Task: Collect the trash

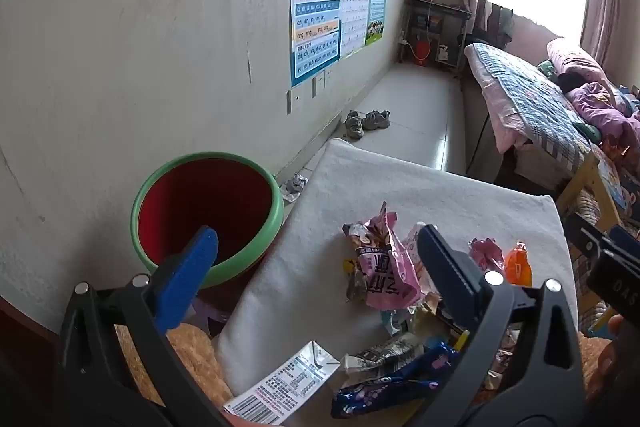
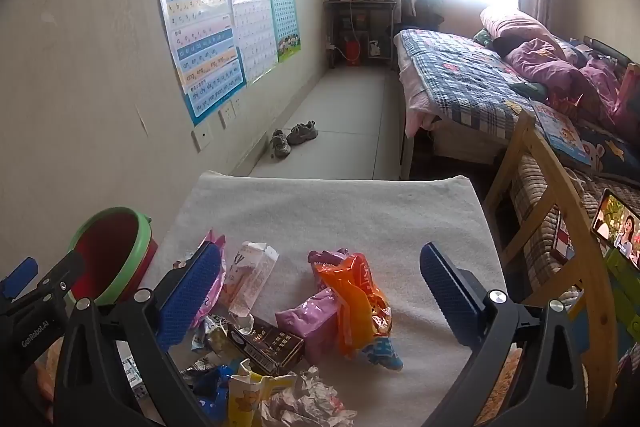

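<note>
Nearest the cameras, both grippers stood spread with nothing between their blue pads: the left gripper [image 1: 318, 253] hung over the near left edge of the white towel [image 1: 420, 187], its left finger above the red bin [image 1: 206, 215], and the right gripper [image 2: 322, 277] hovered over the litter heap.

The trash lay bunched on the towel's near half: a blue wrapper [image 1: 394, 383] and a barcoded carton [image 1: 280, 387] closest, a brown box [image 2: 266, 341] and a pink wrapper [image 1: 386, 267] behind them, an orange packet [image 2: 358, 295] to the right, and a clear carton [image 2: 252, 277] just beyond.

The green-rimmed bin stood just left of the towel. Farther off, shoes [image 2: 294, 137] sat by the wall, the bed [image 2: 460, 79] to the right.
</note>
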A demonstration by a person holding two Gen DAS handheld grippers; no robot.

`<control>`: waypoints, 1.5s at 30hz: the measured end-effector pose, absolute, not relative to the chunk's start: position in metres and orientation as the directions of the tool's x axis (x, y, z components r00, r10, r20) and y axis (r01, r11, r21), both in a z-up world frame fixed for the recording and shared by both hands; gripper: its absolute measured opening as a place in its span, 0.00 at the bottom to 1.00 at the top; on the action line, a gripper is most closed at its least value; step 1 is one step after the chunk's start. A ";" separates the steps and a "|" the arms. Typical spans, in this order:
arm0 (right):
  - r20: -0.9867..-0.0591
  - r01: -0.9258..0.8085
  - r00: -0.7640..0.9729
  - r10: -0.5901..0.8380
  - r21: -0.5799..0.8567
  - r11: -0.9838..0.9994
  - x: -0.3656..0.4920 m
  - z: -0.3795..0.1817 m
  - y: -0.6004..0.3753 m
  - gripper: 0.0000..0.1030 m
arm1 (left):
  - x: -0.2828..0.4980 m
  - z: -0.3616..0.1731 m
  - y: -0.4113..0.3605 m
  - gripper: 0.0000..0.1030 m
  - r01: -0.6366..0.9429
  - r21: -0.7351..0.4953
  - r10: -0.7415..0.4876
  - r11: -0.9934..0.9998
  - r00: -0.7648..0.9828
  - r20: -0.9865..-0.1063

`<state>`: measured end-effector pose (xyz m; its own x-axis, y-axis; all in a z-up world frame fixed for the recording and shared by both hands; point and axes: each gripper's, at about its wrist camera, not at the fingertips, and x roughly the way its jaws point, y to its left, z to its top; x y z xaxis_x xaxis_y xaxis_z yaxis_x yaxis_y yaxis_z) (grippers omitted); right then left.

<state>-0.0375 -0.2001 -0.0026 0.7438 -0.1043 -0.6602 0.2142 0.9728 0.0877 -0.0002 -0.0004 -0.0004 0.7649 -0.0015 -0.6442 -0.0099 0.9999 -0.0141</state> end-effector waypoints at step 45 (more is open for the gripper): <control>-0.683 0.225 0.721 -0.114 0.075 0.972 -0.038 -0.010 -0.203 0.93 | -0.001 -0.002 0.004 0.95 0.008 -0.069 -0.050 0.998 0.780 -0.624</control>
